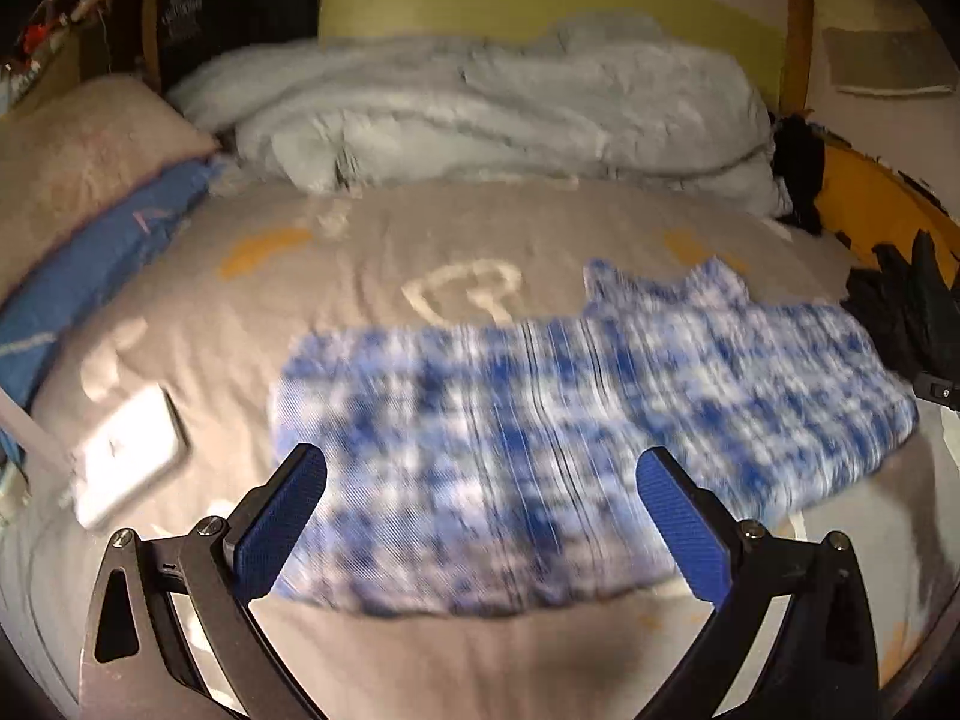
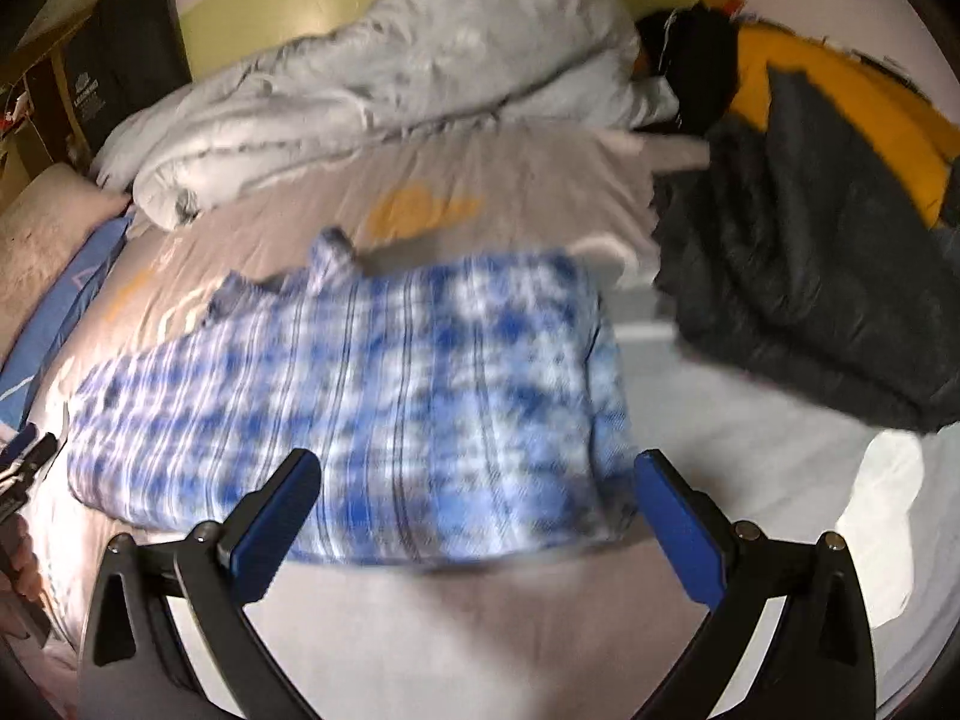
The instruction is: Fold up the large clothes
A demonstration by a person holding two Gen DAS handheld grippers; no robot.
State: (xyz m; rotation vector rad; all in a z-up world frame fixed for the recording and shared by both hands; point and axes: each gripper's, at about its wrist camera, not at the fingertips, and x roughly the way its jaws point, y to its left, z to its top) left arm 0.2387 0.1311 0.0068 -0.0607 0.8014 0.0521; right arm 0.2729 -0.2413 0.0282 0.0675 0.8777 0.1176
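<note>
The blue-and-white plaid shirt (image 1: 576, 438) lies folded flat on the bed (image 1: 420, 648), spread across the grey-beige bedcover, its collar end pointing toward the far side where the bedding is heaped. Both views are smeared, so we cannot make out finer folds or seams.

We see our left gripper (image 1: 480, 516) with its blue-padded fingers (image 1: 282, 522) spread wide apart and nothing between them; the shirt's near left part shows through the gap, lying on the bed beneath, not pinched. Our right gripper (image 2: 480, 516) stands the same way, jaws wide apart and empty, above the shirt's (image 2: 360, 414) near right edge.

Behind the shirt, a crumpled light grey duvet (image 1: 480, 120) is piled along the far side of the bed against a yellow-green wall (image 1: 540, 0). To the left in the left wrist view, a beige pillow (image 1: 78, 156) rests on a blue one (image 1: 102, 264), and a white flat device (image 1: 132, 456) lies on the cover well to the left of the shirt. To the right of the shirt in the right wrist view, a dark grey garment (image 2: 810, 276) is heaped, just beside but apart from the shirt, with an orange-yellow cloth (image 2: 840, 96) behind it. A white cloth (image 2: 882, 504) lies at the near right edge.
</note>
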